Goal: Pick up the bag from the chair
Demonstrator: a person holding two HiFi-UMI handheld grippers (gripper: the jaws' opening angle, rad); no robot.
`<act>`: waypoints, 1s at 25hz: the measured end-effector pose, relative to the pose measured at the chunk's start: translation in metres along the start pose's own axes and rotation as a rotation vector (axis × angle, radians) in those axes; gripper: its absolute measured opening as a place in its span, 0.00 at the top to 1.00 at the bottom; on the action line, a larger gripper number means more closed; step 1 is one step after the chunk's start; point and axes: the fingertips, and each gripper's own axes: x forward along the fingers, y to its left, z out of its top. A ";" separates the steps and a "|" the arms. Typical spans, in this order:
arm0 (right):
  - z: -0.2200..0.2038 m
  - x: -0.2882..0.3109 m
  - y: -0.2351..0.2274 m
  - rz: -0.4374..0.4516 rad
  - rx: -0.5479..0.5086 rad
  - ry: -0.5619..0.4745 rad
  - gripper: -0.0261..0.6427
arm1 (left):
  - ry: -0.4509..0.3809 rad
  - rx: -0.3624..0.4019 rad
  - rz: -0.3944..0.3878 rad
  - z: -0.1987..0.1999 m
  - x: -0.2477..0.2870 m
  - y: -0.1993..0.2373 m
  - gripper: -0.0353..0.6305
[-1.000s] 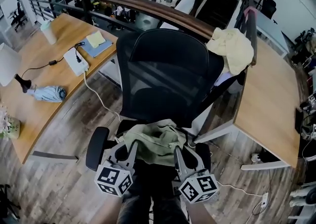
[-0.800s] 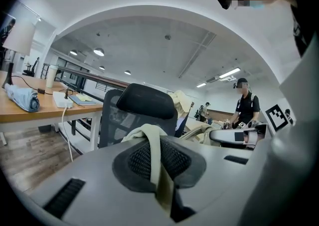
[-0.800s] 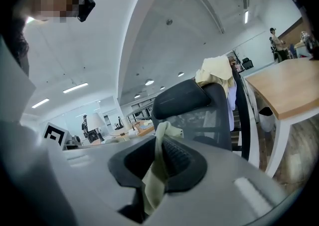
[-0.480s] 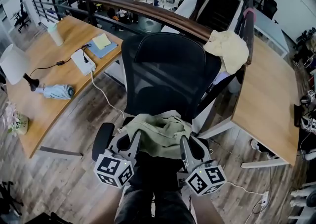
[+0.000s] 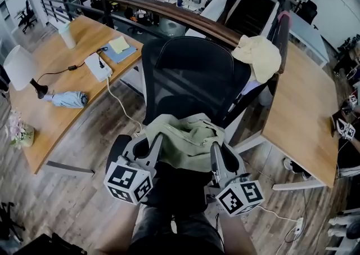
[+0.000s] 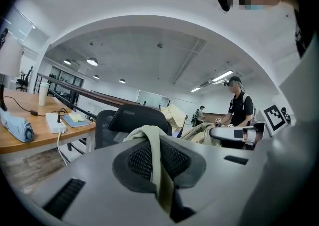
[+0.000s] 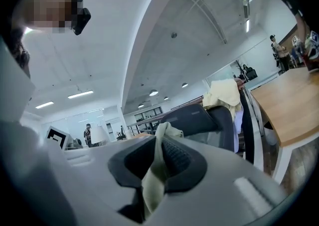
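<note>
An olive-green cloth bag (image 5: 185,140) hangs in front of the black mesh office chair (image 5: 188,76), lifted off its seat. My left gripper (image 5: 156,142) is shut on the bag's left strap (image 6: 155,162), which runs pinched between its dark pads. My right gripper (image 5: 214,148) is shut on the right strap (image 7: 155,170), also clamped between the pads. Both grippers point roughly level toward the chair's backrest (image 6: 134,119). The bag's bottom is hidden behind the grippers in the head view.
A curved wooden desk (image 5: 39,107) at left carries a folded umbrella (image 5: 66,99), a white power strip (image 5: 98,67), a notebook (image 5: 119,51) and a cup (image 5: 67,35). A second desk (image 5: 301,107) stands at right, with a cream cloth (image 5: 260,56) draped on its divider. A railing (image 5: 169,12) runs behind.
Both grippers have risen together with the bag, which has come up off the chair seat. The grips on the straps are unchanged.
</note>
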 end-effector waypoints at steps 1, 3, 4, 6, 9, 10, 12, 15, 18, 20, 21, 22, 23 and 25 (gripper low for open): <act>0.004 0.000 0.001 0.002 -0.003 -0.007 0.88 | -0.004 0.007 0.001 0.004 0.000 -0.001 0.93; 0.009 -0.001 0.004 0.006 -0.011 -0.016 0.88 | -0.011 0.013 0.004 0.010 0.000 -0.002 0.93; 0.011 -0.001 0.005 0.007 -0.015 -0.019 0.88 | -0.014 0.013 0.005 0.013 -0.001 -0.002 0.93; 0.015 0.000 0.008 0.010 -0.020 -0.025 0.88 | -0.019 0.012 0.003 0.018 -0.001 -0.001 0.93; 0.023 -0.001 0.013 0.013 -0.028 -0.035 0.88 | -0.025 0.014 -0.002 0.026 -0.001 -0.002 0.93; 0.026 -0.001 0.014 0.014 -0.032 -0.039 0.88 | -0.026 0.016 -0.003 0.028 -0.001 -0.003 0.93; 0.031 -0.002 0.015 0.015 -0.038 -0.045 0.88 | -0.030 0.025 -0.003 0.033 -0.001 -0.005 0.93; 0.039 -0.003 0.016 0.017 -0.042 -0.059 0.88 | -0.037 0.048 0.000 0.040 0.000 -0.008 0.93; 0.044 -0.004 0.017 0.016 -0.045 -0.075 0.88 | -0.048 0.054 0.000 0.045 0.000 -0.010 0.93; 0.048 -0.005 0.017 0.017 -0.047 -0.083 0.88 | -0.055 0.059 -0.001 0.048 -0.001 -0.011 0.93; 0.050 -0.005 0.018 0.017 -0.049 -0.088 0.88 | -0.058 0.063 -0.002 0.050 -0.001 -0.012 0.93; 0.053 -0.005 0.018 0.018 -0.050 -0.093 0.88 | -0.061 0.068 -0.002 0.052 0.000 -0.013 0.93; 0.055 -0.004 0.018 0.019 -0.053 -0.098 0.88 | -0.063 0.075 -0.002 0.054 0.000 -0.013 0.93; 0.059 -0.004 0.018 0.020 -0.058 -0.104 0.88 | -0.066 0.097 0.002 0.058 0.000 -0.014 0.93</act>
